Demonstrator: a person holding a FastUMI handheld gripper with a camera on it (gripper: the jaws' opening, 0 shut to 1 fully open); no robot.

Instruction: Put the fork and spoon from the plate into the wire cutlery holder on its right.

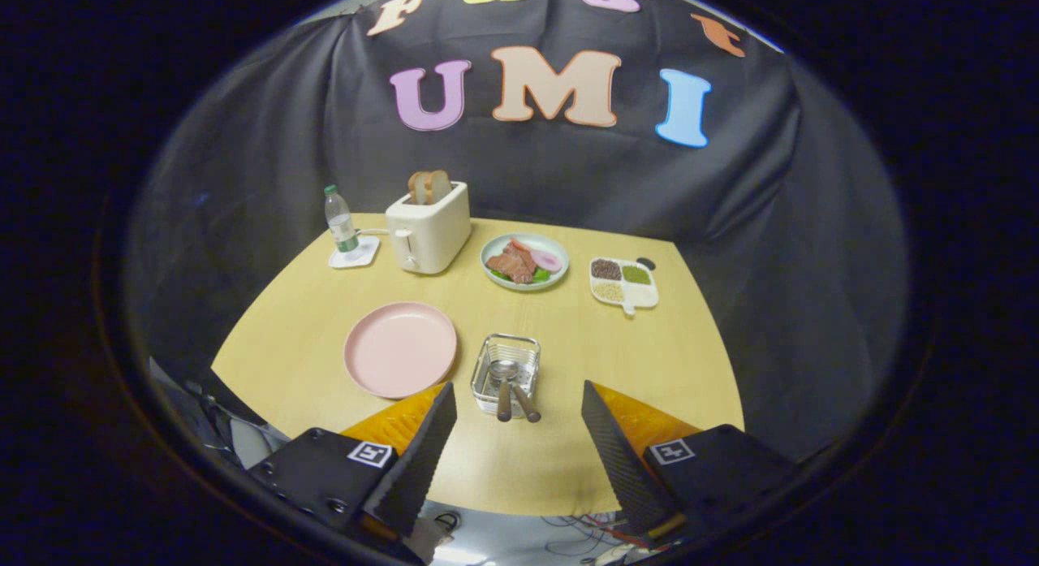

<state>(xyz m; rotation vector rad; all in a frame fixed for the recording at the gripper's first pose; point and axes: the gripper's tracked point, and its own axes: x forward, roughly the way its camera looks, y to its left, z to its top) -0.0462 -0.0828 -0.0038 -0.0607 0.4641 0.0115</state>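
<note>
Cutlery holder [506, 373] just ahead of spread tongs [519, 412]

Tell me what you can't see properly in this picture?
- Gripper view: the heads of the two utensils sit inside the wire cutlery holder; too small to tell fork from spoon.
- The toaster hides the table behind it, and its slots hide the lower part of the bread.
- The grains in the divided tray are too small to name.
- The open tongs hold nothing; their fingers cover part of the table's near edge. The pink plate is bare.
</note>
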